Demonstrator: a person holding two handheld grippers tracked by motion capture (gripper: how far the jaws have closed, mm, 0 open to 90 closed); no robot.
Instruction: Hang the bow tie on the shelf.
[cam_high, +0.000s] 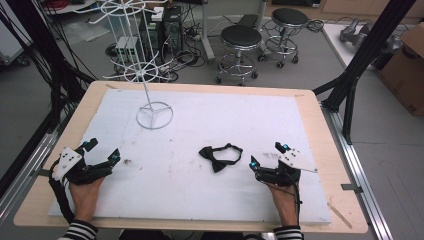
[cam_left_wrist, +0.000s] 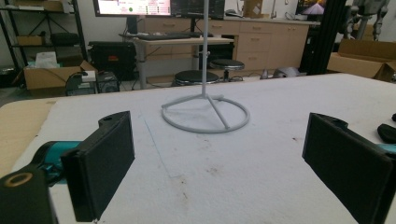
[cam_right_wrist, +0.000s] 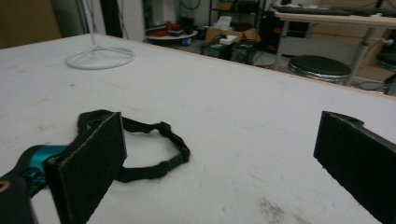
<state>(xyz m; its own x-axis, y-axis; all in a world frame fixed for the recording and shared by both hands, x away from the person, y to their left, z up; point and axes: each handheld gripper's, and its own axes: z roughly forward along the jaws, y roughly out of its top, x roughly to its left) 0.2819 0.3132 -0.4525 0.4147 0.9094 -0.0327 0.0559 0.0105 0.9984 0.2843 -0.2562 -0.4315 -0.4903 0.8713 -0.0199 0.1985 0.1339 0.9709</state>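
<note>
Black bow tie (cam_high: 219, 157) lying flat on the white tabletop (cam_high: 210, 125)

Its knot is sitting toward the near side, its thin strap (cam_right_wrist: 159, 144) looping closed behind it, nothing touching it.

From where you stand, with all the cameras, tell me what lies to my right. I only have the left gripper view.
Observer: A black bow tie lies flat on the white mat, strap looped behind it.
Operator: Report the right gripper.
Observer: The right gripper is open beside the bow tie, not touching it.
Operator: Say what tops the white stand.
Observer: The stand carries spoked wire rings up its pole; nothing hangs on them.
</note>
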